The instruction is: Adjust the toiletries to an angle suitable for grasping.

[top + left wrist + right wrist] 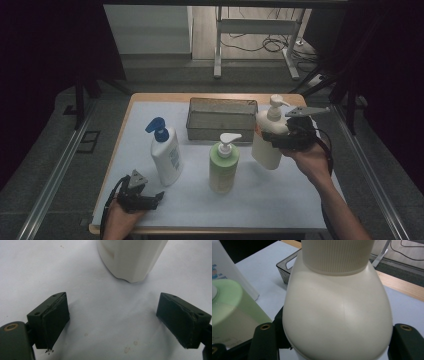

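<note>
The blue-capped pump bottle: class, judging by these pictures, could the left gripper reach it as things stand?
Probably yes. The left gripper rests open on the white mat, just in front of the blue-capped pump bottle, with nothing between them.

— Can any wording be read on the bottles?

— None can be made out. A blue printed label is seen on the white bottle with the blue pump (166, 155), but its letters are too small and blurred to be read.

— And on the green pump bottle (223, 167) or the cream pump bottle (269, 135)?

— No legible text, brand or number is shown on either.
</note>
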